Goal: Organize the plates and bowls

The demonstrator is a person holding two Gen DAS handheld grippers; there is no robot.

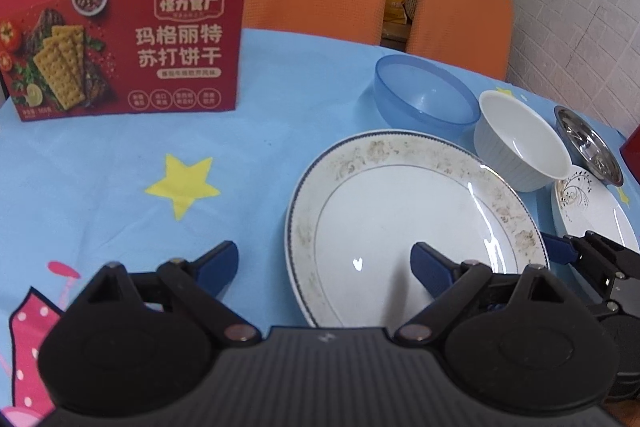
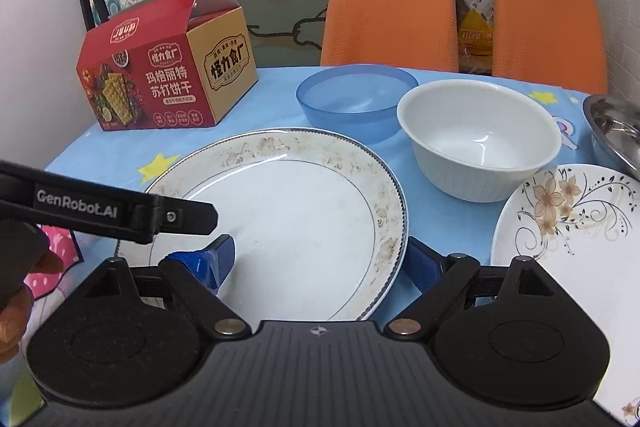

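A: Where's the big plate (image 1: pixel 416 227)?
B: On the worktop (image 1: pixel 120 155), just in front of the blue bowl (image 1: pixel 426 93) and white bowl (image 1: pixel 520 143); the flowered plate (image 2: pixel 568 227) lies to its right.
A: Grippers?
B: Left gripper (image 1: pixel 324 263) spread wide, straddling the plate's left rim. Right gripper (image 2: pixel 320 259) released too, over its right edge.

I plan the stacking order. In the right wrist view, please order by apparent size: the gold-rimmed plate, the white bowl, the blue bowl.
1. gold-rimmed plate, clearly the largest, though it is also nearest the camera.
2. white bowl.
3. blue bowl.
The two bowls look close in size, and the blue one stands farther back, so their order is unsure.
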